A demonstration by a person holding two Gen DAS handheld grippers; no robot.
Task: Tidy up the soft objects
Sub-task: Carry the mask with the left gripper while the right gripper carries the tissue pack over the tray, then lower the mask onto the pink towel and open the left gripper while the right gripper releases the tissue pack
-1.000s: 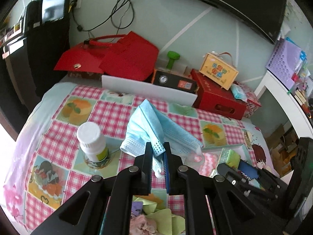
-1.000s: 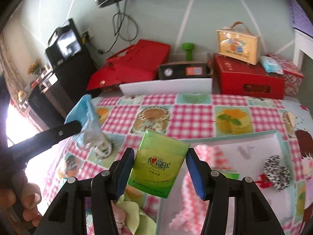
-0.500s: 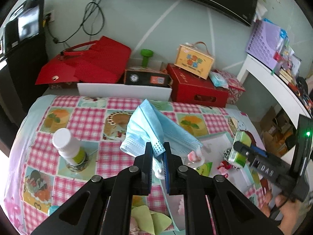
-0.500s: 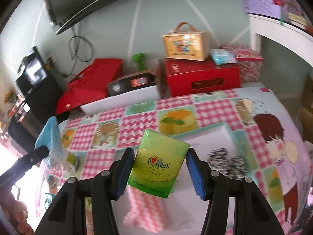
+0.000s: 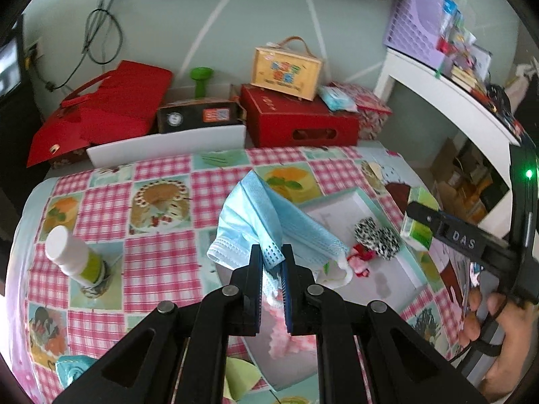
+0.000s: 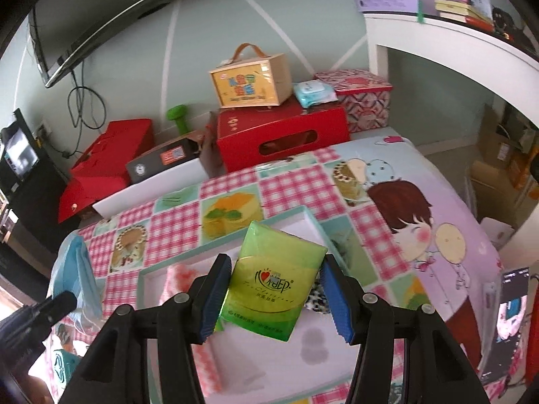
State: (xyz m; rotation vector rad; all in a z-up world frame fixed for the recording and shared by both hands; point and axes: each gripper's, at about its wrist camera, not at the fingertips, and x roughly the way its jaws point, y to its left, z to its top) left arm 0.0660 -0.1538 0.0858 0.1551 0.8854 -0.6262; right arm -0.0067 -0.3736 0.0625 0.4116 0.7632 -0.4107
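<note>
My left gripper is shut on a crumpled light-blue face mask, holding it above the left part of a white tray with a teal rim. In the tray lie a black-and-white scrunchie, a small red bow and a pink cloth. My right gripper is shut on a green tissue pack over the same tray. The pack also shows at the right of the left wrist view. The mask hangs at the left of the right wrist view.
A white-capped bottle stands on the checked tablecloth at the left. Behind the table are red boxes, a yellow box with a handle, a green dumbbell and a white board. A white desk stands at the right.
Both grippers have swung to the right and now hang over the tray. The mask and the tissue pack stay gripped. The bottle has slid to the left of the left wrist view.
</note>
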